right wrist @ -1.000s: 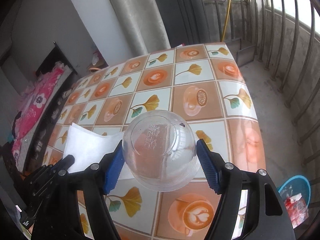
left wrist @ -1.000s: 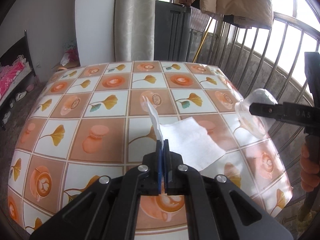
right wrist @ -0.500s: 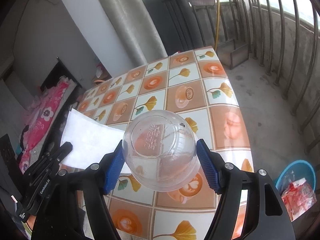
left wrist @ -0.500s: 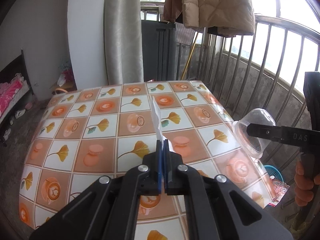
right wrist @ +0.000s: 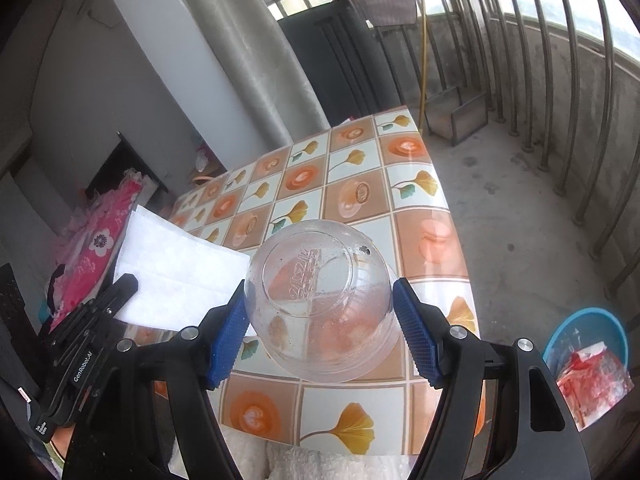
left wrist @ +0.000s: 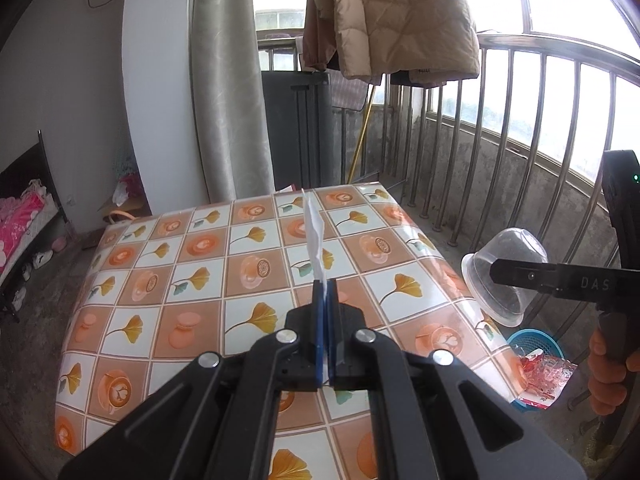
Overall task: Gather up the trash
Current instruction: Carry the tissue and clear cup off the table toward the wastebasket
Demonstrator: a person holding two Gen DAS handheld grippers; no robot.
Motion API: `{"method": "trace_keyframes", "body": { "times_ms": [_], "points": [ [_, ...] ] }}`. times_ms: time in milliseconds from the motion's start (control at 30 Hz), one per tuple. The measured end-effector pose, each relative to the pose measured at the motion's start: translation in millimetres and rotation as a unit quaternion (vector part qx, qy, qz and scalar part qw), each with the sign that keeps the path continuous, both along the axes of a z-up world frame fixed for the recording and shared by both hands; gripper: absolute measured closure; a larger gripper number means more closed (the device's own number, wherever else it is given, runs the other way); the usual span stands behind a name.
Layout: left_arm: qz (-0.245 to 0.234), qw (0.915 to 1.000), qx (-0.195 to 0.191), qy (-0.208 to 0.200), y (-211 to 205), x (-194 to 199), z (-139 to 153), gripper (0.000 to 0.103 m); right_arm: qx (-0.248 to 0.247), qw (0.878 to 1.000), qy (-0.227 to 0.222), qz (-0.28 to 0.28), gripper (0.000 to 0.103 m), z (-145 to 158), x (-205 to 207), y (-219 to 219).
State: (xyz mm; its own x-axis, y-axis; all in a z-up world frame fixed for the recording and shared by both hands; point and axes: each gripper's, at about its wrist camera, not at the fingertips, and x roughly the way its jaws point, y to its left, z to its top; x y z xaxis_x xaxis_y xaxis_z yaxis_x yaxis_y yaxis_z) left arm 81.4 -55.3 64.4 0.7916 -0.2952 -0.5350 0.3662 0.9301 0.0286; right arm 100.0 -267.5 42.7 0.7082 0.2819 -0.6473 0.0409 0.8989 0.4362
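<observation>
My left gripper is shut on a white paper napkin and holds it edge-on, high above the table; the napkin shows flat in the right wrist view. My right gripper is shut on a clear plastic bowl, bottom facing the camera, held above the table's right edge. The bowl also shows in the left wrist view. A blue trash basket with red wrappers stands on the floor at the right, also visible in the left wrist view.
The table has an orange and white tiled cloth. A metal railing runs along the right. A curtain and a dark panel stand behind the table. A bed with pink bedding is at the left.
Both grippers have risen well above the table with their loads. The napkin has come fully off the tabletop. The blue basket has come into clearer view at the right.
</observation>
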Motion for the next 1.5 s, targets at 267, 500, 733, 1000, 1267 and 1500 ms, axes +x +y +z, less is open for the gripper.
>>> {"method": "trace_keyframes", "body": {
  "times_ms": [267, 500, 733, 1000, 1267, 1500],
  "points": [
    [-0.01, 0.9997, 0.013, -0.019, -11, -16, 9, 0.102, 0.004, 1.0, -0.003, -0.002, 0.037, 2, -9, -4],
    [-0.021, 0.999, 0.021, -0.032, -21, -29, 16, 0.102, 0.008, 1.0, -0.011, -0.01, 0.037, 7, -22, -11],
    [-0.036, 0.9979, 0.03, -0.045, -37, -42, 22, 0.102, 0.015, 0.999, -0.021, -0.026, 0.037, 12, -37, -26],
    [-0.075, 0.9953, 0.033, -0.051, -72, -56, 29, 0.102, 0.022, 0.997, -0.033, -0.07, 0.037, 15, -64, -63],
    [-0.182, 0.9833, -0.009, -0.009, -139, -68, 35, 0.102, 0.024, 0.984, -0.038, -0.175, 0.037, 13, -126, -130],
    [-0.285, 0.9577, -0.008, 0.04, -224, -83, 21, 0.102, 0.063, 0.958, -0.009, -0.281, 0.037, -27, -189, -199]
  ]
}}
